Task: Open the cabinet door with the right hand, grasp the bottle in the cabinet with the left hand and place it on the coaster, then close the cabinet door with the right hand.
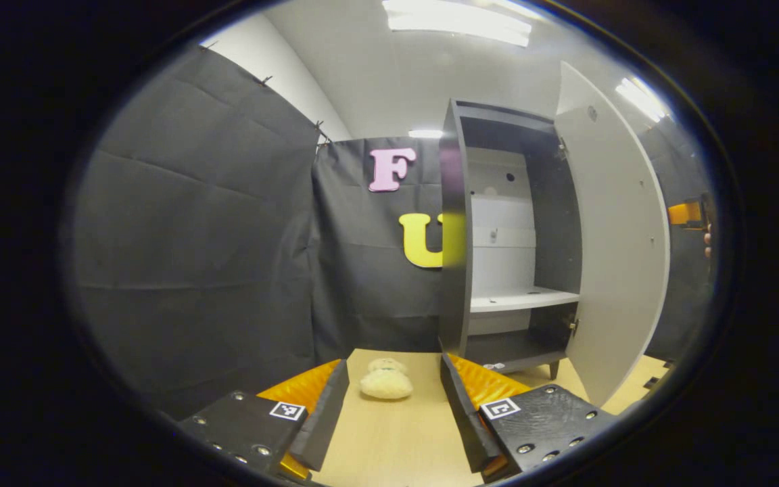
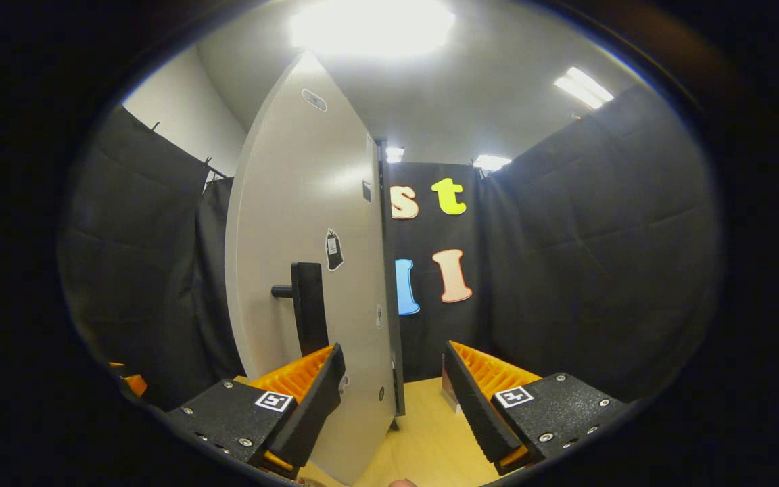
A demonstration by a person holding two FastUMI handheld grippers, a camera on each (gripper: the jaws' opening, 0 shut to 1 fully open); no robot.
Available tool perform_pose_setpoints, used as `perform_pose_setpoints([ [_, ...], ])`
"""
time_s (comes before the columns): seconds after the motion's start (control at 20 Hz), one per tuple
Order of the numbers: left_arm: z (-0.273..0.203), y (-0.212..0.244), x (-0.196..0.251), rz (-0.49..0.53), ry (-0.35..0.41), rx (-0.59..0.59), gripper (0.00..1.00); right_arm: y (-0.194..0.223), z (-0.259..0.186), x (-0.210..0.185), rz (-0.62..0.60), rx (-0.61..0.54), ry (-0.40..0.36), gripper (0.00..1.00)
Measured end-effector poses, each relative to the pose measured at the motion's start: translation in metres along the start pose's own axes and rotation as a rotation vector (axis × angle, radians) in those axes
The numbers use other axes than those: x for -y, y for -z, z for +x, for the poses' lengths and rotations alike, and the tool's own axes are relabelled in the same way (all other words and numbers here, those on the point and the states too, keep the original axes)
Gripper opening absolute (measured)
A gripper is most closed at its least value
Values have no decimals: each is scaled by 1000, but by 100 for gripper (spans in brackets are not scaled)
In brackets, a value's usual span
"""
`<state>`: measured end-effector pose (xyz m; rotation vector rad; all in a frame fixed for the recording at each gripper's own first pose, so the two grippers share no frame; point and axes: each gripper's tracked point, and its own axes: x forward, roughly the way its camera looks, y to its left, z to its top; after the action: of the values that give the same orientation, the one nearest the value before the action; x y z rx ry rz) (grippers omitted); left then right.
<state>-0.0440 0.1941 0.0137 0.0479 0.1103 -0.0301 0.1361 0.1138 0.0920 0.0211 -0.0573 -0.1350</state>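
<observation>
In the left gripper view the dark cabinet [image 1: 454,230] stands with its pale door [image 1: 616,257] swung wide to the right. Its white shelf [image 1: 521,299] and dark floor look bare. My left gripper [image 1: 394,365] is open, low over the wooden table. Just beyond its fingertips lies a cream, fuzzy lump [image 1: 386,382] with a smaller pale piece on top; I cannot tell whether that is the coaster and bottle. In the right gripper view my right gripper [image 2: 393,350] is open at the door's [image 2: 301,203] free edge. The black handle [image 2: 308,304] is just above one finger [image 2: 308,379].
The wooden table [image 1: 396,439] runs forward under both grippers. Black cloth walls close in on the left and behind. A small pale thing [image 1: 494,367] lies at the cabinet's bottom front. A hand [image 1: 707,243] with the other gripper shows past the door's edge.
</observation>
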Motion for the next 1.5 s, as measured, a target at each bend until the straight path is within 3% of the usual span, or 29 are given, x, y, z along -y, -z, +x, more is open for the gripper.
perform_pose_setpoints([
  [0.1,2,2,-7,-3,-4,0,78,1,1,-14,-5,-2,-23,93],
  [0.7,-13,6,-67,1,-93,3,78,9,29,-90,-9,-4,-142,93],
  [0.85,-16,8,-79,5,-109,4,82,11,35,-114,-22,0,-183,94],
  [0.9,-16,8,-82,5,-111,5,80,11,36,-120,-30,3,-190,91],
  [1.0,-17,9,-81,3,-114,4,78,14,36,-130,-34,3,-201,94],
  [1.05,-17,9,-82,2,-116,7,82,18,36,-134,-31,-2,-208,94],
  [1.15,-17,8,-82,4,-114,14,82,21,35,-136,-25,-11,-211,94],
  [1.3,-18,7,-79,2,-106,18,74,30,30,-130,-27,-26,-205,94],
  [1.45,-21,1,-73,-3,-91,16,82,39,26,-113,-30,-41,-189,94],
  [1.5,-22,-1,-69,-4,-84,16,74,42,24,-107,-25,-47,-184,94],
])
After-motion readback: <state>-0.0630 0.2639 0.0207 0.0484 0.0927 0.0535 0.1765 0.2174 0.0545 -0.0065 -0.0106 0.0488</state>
